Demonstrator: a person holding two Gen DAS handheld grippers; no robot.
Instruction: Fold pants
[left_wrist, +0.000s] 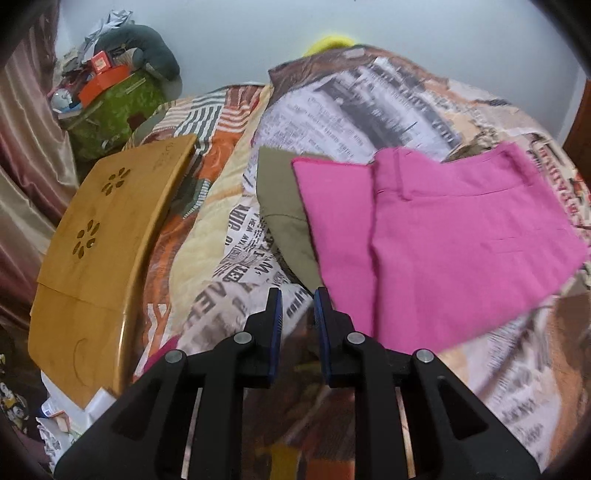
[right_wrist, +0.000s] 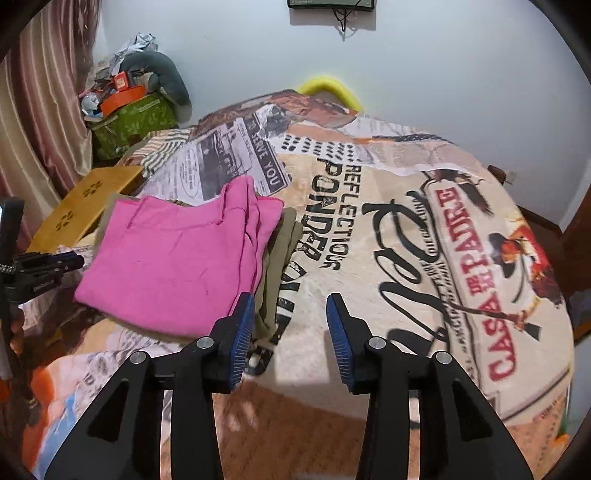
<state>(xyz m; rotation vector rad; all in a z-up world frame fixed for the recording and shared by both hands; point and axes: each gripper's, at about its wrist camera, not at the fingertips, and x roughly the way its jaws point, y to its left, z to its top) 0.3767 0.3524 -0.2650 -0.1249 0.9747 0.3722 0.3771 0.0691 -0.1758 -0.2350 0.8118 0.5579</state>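
Folded pink pants lie on the printed bedspread, on top of folded olive pants. In the right wrist view the pink pants sit left of centre with the olive pants showing at their right edge. My left gripper is open with a narrow gap and empty, just left of the pink pants' near corner. My right gripper is open wide and empty, above the bedspread to the right of the stack. The left gripper also shows at the left edge of the right wrist view.
A wooden lap tray rests at the bed's left edge. A green box piled with clutter stands in the corner by a curtain. A yellow object lies at the bed's far end against the wall.
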